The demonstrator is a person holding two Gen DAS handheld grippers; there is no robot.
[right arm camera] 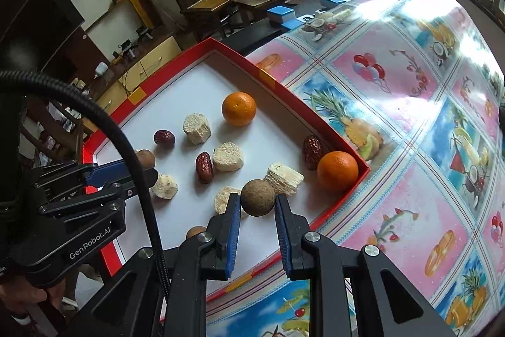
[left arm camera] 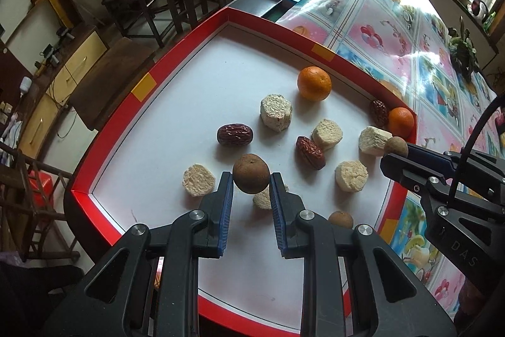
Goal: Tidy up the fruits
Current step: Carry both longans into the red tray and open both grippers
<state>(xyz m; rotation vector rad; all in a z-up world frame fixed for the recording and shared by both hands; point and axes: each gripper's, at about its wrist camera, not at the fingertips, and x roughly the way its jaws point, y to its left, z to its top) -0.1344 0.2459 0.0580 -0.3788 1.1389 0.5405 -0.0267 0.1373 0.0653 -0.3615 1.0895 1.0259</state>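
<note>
Two claws are loaded as I look down over the worktop (right arm camera: 394,103), which wears a glossy fruit-print cloth, and over the red tray (left arm camera: 104,144) sitting on it. Within its white floor lie two oranges, one in the open (left arm camera: 314,83) and one jammed in the corner (left arm camera: 401,122), then several pale cut chunks (left arm camera: 276,112), three dates (left arm camera: 235,134) and a small brown ball (left arm camera: 341,219) near the front rim. My left claw (left arm camera: 251,182) is clamped on a brown ball (left arm camera: 251,173) and holds it above the tray floor; my right claw (right arm camera: 257,204) is clamped on a second ball (right arm camera: 258,198) over the tray's near right side. Both balls are round and pinched only at the tips of the pads, so I judge a tilt or a jolt could squirt one out, and it would roll among the chunks or off over the low rim. Both claws hang close together, too, and I could clip one against the other, or snag the black cable (right arm camera: 139,166) that loops across my right view.
</note>
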